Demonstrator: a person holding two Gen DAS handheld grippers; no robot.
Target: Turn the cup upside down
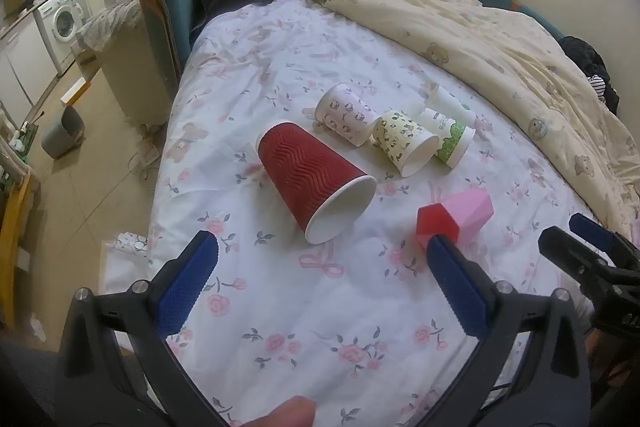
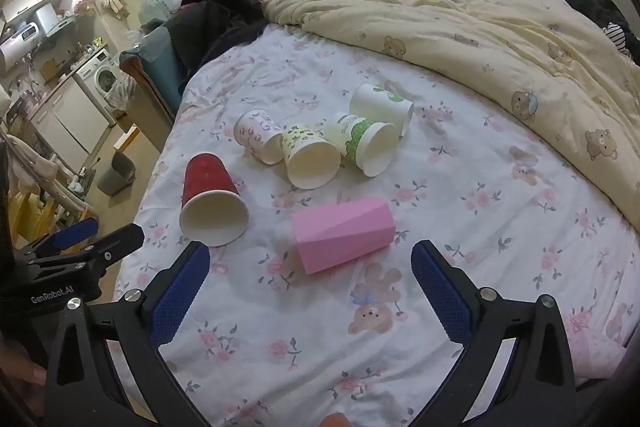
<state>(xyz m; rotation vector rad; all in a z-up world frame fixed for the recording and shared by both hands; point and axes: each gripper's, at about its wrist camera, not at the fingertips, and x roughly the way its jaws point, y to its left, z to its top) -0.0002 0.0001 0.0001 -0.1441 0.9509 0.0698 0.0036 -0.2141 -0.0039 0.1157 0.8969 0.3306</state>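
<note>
You're holding both grippers low over the floral bedsheet, and neither one is touching anything. Your left gripper is sitting with its blue pads spread wide apart, nothing between them, and it's looking straight at the red ribbed cup. That cup is lying on its side with its white open mouth facing you, just past the left pad. Your right gripper is spread wide too, also holding nothing. The pink faceted cup is lying on its side right in front of that gap, just beyond the fingertips, and from the left wrist view its end is showing up red.

Further back you've got four more paper cups tipped over in a loose cluster, some of them touching: a pink patterned cup, a yellow-green patterned cup, a cup with a green print and a white cup behind that one. All mouths are pointing roughly your way.

The cream teddy-bear duvet is bunched up along the far side of the bed. Off to the left there's a washing machine and a grey bin on the floor.
</note>
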